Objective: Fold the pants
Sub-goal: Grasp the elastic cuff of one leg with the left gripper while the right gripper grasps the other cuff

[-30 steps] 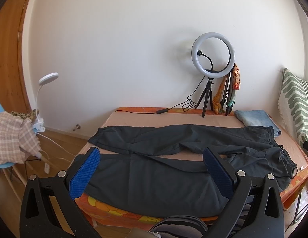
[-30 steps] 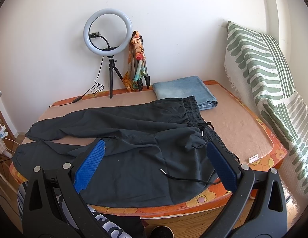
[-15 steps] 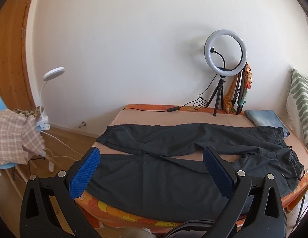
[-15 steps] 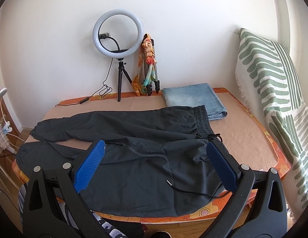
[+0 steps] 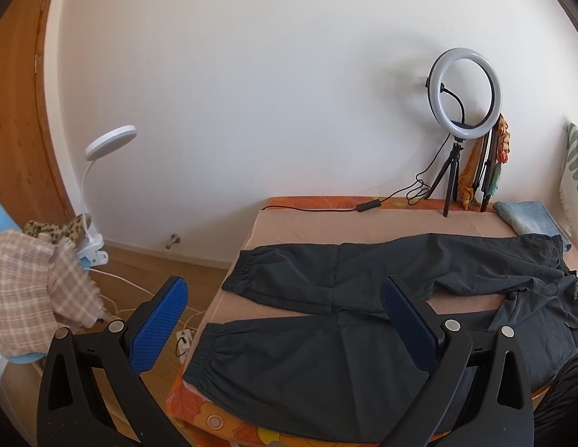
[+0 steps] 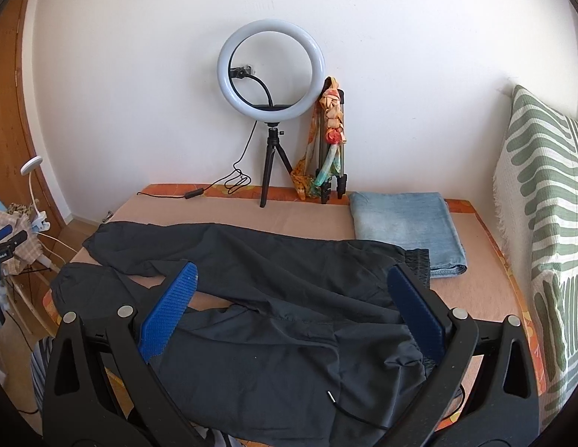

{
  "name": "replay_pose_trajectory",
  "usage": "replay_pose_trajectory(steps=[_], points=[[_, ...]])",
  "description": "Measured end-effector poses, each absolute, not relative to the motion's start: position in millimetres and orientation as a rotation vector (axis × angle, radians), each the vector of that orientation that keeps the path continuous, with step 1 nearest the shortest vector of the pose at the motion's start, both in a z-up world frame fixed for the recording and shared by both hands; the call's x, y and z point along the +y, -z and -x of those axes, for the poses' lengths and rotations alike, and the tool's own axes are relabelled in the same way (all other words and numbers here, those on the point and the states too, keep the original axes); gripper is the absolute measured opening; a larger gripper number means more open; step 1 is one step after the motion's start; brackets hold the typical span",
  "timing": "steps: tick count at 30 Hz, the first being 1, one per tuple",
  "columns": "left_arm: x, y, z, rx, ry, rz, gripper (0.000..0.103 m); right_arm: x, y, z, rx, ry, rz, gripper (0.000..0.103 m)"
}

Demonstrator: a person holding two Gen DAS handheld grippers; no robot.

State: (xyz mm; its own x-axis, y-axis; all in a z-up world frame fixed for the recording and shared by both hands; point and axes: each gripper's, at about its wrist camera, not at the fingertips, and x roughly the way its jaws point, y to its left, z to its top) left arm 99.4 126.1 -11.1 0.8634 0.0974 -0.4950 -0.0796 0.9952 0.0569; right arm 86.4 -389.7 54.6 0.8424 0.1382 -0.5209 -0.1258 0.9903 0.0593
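Note:
Dark grey pants (image 5: 363,313) lie spread flat on the brown-covered table (image 5: 289,223), legs to the left, waistband to the right. They also show in the right wrist view (image 6: 274,305). My left gripper (image 5: 283,298) is open and empty above the near leg's cuff end. My right gripper (image 6: 291,283) is open and empty above the waist part. A black drawstring (image 6: 348,413) trails from the waistband near the front edge.
A ring light on a tripod (image 6: 271,111) and a second tripod with a scarf (image 6: 328,156) stand at the back wall. Folded blue jeans (image 6: 408,227) lie at the back right. A striped cushion (image 6: 549,223) stands at the right. A clip lamp (image 5: 102,186) and checked cloth (image 5: 32,279) are left of the table.
Both grippers have shifted: the left view has swung left toward the pant cuffs, the right view has moved in closer over the waist. Both stay open.

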Motion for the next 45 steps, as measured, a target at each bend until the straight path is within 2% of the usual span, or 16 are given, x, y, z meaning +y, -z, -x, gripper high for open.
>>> replay_pose_trajectory(steps=[9, 13, 22, 29, 33, 36, 43, 45], points=[[143, 17, -179, 0.603, -0.019, -0.145, 0.086, -368, -75, -160, 0.611, -0.242, 0.057, 0.103], [156, 30, -218, 0.681, 0.044, -0.099, 0.085, -356, -64, -206, 0.663, -0.296, 0.055, 0.103], [197, 74, -308, 0.869, 0.034, 0.016, 0.083, -322, -14, -308, 0.729, -0.366, 0.126, 0.103], [212, 118, -365, 0.990, 0.012, 0.060, 0.083, -307, 45, -380, 0.849, -0.398, 0.124, 0.102], [219, 140, -388, 1.041, -0.022, 0.087, 0.082, -301, 74, -411, 0.912, -0.424, 0.109, 0.098], [221, 153, -399, 1.077, -0.030, 0.095, 0.063, -293, 96, -430, 0.952, -0.445, 0.127, 0.098], [228, 173, -420, 1.105, -0.067, 0.066, 0.057, -268, 132, -455, 1.012, -0.551, 0.180, 0.098], [228, 177, -422, 1.109, -0.065, 0.052, 0.053, -261, 141, -459, 1.022, -0.563, 0.212, 0.098]])
